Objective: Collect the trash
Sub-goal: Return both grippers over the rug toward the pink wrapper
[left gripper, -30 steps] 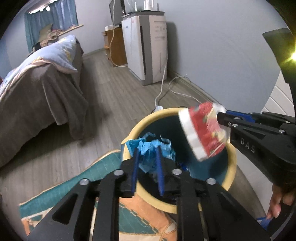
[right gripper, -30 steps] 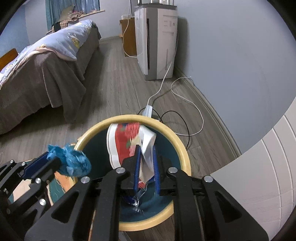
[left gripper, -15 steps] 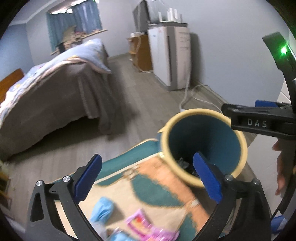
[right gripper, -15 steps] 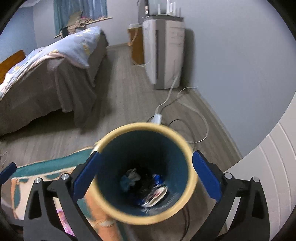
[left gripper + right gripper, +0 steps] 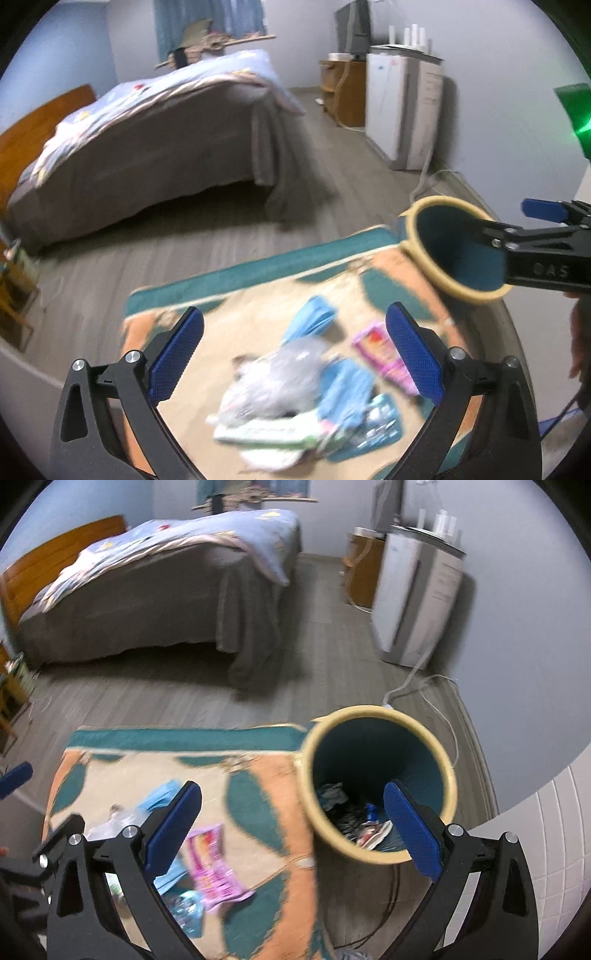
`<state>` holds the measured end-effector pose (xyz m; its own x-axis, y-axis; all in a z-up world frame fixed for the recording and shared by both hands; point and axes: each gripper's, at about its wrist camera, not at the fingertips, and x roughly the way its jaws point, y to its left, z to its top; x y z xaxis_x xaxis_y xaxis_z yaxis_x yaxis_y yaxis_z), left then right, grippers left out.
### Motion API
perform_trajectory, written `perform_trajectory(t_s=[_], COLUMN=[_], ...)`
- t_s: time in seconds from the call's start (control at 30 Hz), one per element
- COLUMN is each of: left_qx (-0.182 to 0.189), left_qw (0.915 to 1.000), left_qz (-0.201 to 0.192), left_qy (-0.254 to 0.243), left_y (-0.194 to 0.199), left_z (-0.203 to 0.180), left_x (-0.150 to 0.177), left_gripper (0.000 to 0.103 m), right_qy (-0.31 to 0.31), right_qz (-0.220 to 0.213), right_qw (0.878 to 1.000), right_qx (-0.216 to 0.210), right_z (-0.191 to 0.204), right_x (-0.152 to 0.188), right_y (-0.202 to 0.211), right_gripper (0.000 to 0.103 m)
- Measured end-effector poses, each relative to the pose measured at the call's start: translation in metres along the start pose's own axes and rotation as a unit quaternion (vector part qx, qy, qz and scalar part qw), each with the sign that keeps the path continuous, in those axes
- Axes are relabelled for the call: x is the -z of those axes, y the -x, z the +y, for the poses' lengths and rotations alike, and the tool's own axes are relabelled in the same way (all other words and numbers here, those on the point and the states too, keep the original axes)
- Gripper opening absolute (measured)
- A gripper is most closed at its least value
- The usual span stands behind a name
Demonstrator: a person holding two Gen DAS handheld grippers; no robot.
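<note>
Left tongs (image 5: 293,356): jaws spread fully wide, nothing between the pads. Below and between them, apart from the pads, a loose heap of trash lies on the rug (image 5: 258,273): a crumpled clear plastic bag (image 5: 280,373), blue wads (image 5: 314,321) and a pink wrapper (image 5: 384,354); motion blur hides finer detail.

Right tongs (image 5: 291,829): jaws likewise fully wide, empty. The pink wrapper lies just inside their left finger; the bin (image 5: 373,716), yellow-rimmed and teal inside, stands at the rug's right edge behind the right finger, with discarded items at its bottom.

Surface: patterned teal-and-orange rug on grey plank floor (image 5: 155,701). Room: bed (image 5: 147,590) with brown cover at left, white appliance (image 5: 417,602) against the right wall, white cable (image 5: 432,686) trailing past the bin.
</note>
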<state>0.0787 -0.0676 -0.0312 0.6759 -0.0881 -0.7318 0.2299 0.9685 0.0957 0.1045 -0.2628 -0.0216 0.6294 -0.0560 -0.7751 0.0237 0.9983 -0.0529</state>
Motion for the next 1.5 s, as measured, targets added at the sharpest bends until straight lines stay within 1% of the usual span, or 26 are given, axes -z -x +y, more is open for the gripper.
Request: perform_trajectory(t_s=[0.13,0.27,0.33,0.43,0.57,0.63,0.73,0.87,0.9,0.93,1.0,1.07,1.17,1.23,1.3,1.37,1.5], left_qx=[-0.025,-0.043,-0.045,-0.033,-0.029,-0.019,-0.004,-0.028,-0.044,-0.053,-0.047,-0.037,-0.030,-0.041,-0.023,-0.014,0.007], left_qw=[0.9995,0.9988,0.9985,0.9983,0.9980,0.9981,0.9985,0.9987,0.9975,0.9965,0.9963,0.9967,0.9970,0.9969,0.9980,0.9982,0.9977], left_qz=[-0.001,0.002,0.005,0.011,-0.004,-0.003,0.009,0.042,0.056,0.064,0.071,0.069,0.069,0.065,0.058,0.056,0.062], left_qy=[0.021,0.025,0.031,0.046,0.057,0.058,0.054,0.012,0.001,-0.007,-0.016,-0.021,-0.020,-0.016,-0.003,0.014,0.025], left_y=[0.011,0.016,0.017,0.016,0.021,0.020,0.015,0.003,-0.001,-0.003,-0.006,-0.006,-0.007,-0.007,-0.005,-0.006,-0.013], left_z=[0.035,0.058,0.070,0.082,0.093,0.095,0.093,0.084,0.082,0.081,0.080,0.079,0.078,0.079,0.083,0.086,0.082], left_x=[0.019,0.034,0.043,0.049,0.057,0.060,0.064,0.069,0.071,0.073,0.076,0.078,0.079,0.078,0.076,0.075,0.073], left_gripper=[0.098,0.098,0.098,0.098,0.098,0.098,0.098,0.098,0.098,0.098,0.098,0.098,0.098,0.098,0.098,0.098,0.098], right_qy=[0.038,0.055,0.048,0.029,0.003,0.008,0.025,0.014,0.004,-0.002,-0.017,-0.023,-0.027,-0.032,-0.027,-0.023,-0.017], right_qz=[0.002,0.010,0.011,0.017,0.032,0.033,0.026,0.032,0.039,0.043,0.050,0.055,0.076,0.085,0.093,0.101,0.122], right_qw=[0.999,0.998,0.999,0.999,0.998,0.997,0.997,0.995,0.995,0.995,0.995,0.995,0.994,0.993,0.993,0.993,0.992], right_qx=[0.005,-0.003,-0.005,-0.021,-0.052,-0.065,-0.067,-0.089,-0.090,-0.091,-0.091,-0.082,-0.077,-0.075,-0.064,-0.051,-0.035], right_z=[0.035,0.057,0.064,0.071,0.078,0.083,0.087,0.085,0.083,0.081,0.079,0.078,0.079,0.077,0.075,0.072,0.064], right_x=[0.010,0.020,0.025,0.031,0.039,0.040,0.041,0.043,0.044,0.044,0.047,0.049,0.051,0.054,0.057,0.058,0.061], right_y=[0.009,0.012,0.014,0.014,0.011,0.010,0.012,0.007,0.003,0.002,-0.002,-0.006,-0.015,-0.022,-0.029,-0.037,-0.055], right_gripper=[0.097,0.097,0.097,0.097,0.097,0.097,0.097,0.097,0.097,0.097,0.097,0.097,0.097,0.097,0.097,0.097,0.097])
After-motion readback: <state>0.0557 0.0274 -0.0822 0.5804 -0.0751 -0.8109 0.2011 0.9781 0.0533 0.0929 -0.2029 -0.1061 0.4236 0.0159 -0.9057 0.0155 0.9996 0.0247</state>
